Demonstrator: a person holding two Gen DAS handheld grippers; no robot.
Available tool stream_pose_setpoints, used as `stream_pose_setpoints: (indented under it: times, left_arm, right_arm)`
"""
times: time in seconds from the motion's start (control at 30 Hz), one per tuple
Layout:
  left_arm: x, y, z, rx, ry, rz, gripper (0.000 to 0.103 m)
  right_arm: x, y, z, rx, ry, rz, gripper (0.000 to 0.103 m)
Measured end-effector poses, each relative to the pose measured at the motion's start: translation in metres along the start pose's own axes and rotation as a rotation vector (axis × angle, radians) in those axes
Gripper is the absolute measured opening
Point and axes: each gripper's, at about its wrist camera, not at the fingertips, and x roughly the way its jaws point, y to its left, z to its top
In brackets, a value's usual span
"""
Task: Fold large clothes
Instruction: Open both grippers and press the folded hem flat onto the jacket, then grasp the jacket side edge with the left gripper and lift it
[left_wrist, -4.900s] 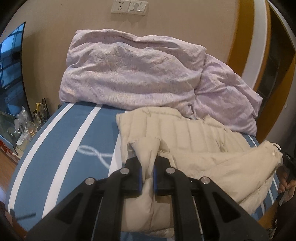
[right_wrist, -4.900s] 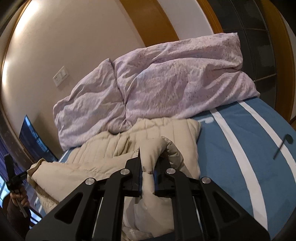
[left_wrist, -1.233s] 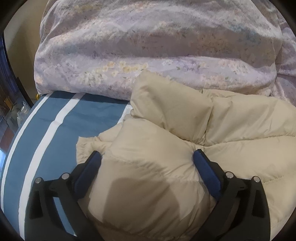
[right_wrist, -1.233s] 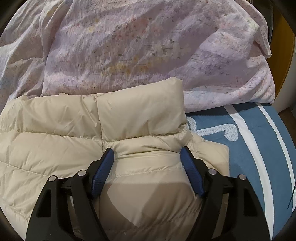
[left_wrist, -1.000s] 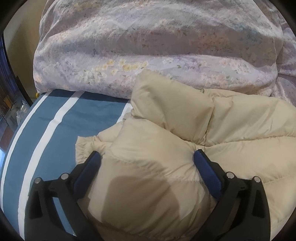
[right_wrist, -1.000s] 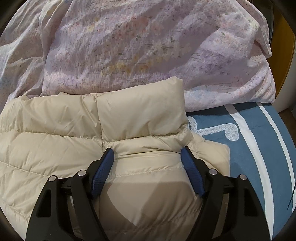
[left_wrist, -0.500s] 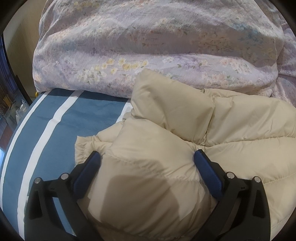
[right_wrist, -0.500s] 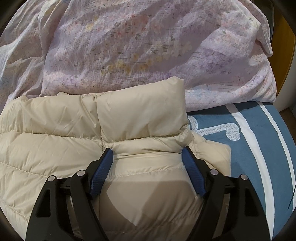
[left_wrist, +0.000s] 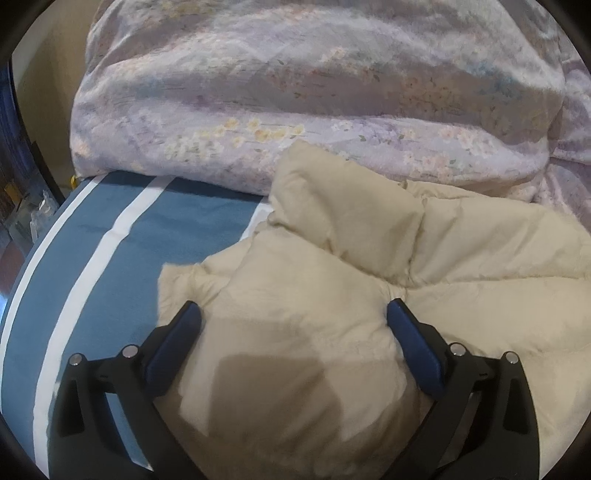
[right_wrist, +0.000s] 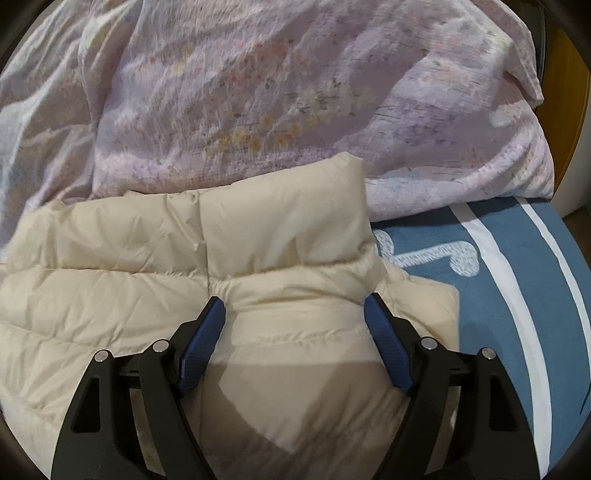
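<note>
A cream quilted puffer jacket (left_wrist: 369, 280) lies folded on the blue bed sheet, its far edge against the bedding. In the left wrist view my left gripper (left_wrist: 293, 314) stands wide open just above the jacket's left end, blue pads either side of a puffy fold. Over the jacket's (right_wrist: 266, 236) right end, my right gripper (right_wrist: 295, 310) is also open, its pads straddling a quilted panel without pinching it. Both point steeply down at the fabric.
A crumpled lilac floral duvet (left_wrist: 314, 85) is heaped behind the jacket, seen too in the right wrist view (right_wrist: 295, 81). The blue sheet with white stripes (left_wrist: 122, 236) shows at the left, and at the right (right_wrist: 517, 266). A dark bedside area sits at far left.
Both grippers were shut on the jacket's edge and carrying it several seconds ago; now they stand open over the laid-down fold. Over the last second almost nothing has shifted.
</note>
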Motion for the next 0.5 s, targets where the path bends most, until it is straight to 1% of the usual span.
stream_pose_setpoints:
  times: [0.07, 0.13, 0.2, 0.33, 0.43, 0.5]
  left_arm:
    - [-0.016, 0.008, -0.005, -0.011, -0.006, -0.05, 0.096]
    - [-0.035, 0.025, -0.012, -0.027, -0.018, -0.073, 0.096]
    - [-0.045, 0.038, -0.018, -0.047, -0.019, -0.079, 0.096]
    - [-0.053, 0.067, -0.035, -0.118, 0.032, -0.155, 0.096]
    - [-0.048, 0.073, -0.048, -0.159, 0.089, -0.215, 0.096]
    - [-0.044, 0.076, -0.057, -0.178, 0.115, -0.242, 0.095]
  right_arm:
    - [-0.019, -0.008, -0.006, 0.001, -0.019, 0.021, 0.08]
    - [-0.042, -0.022, -0.013, 0.026, -0.039, 0.033, 0.091]
    - [-0.062, -0.044, -0.022, 0.08, -0.045, 0.063, 0.093]
    - [-0.076, -0.081, -0.04, 0.194, 0.009, 0.135, 0.094]
    - [-0.075, -0.101, -0.056, 0.283, 0.066, 0.22, 0.094]
    - [-0.073, -0.107, -0.064, 0.316, 0.09, 0.262, 0.094]
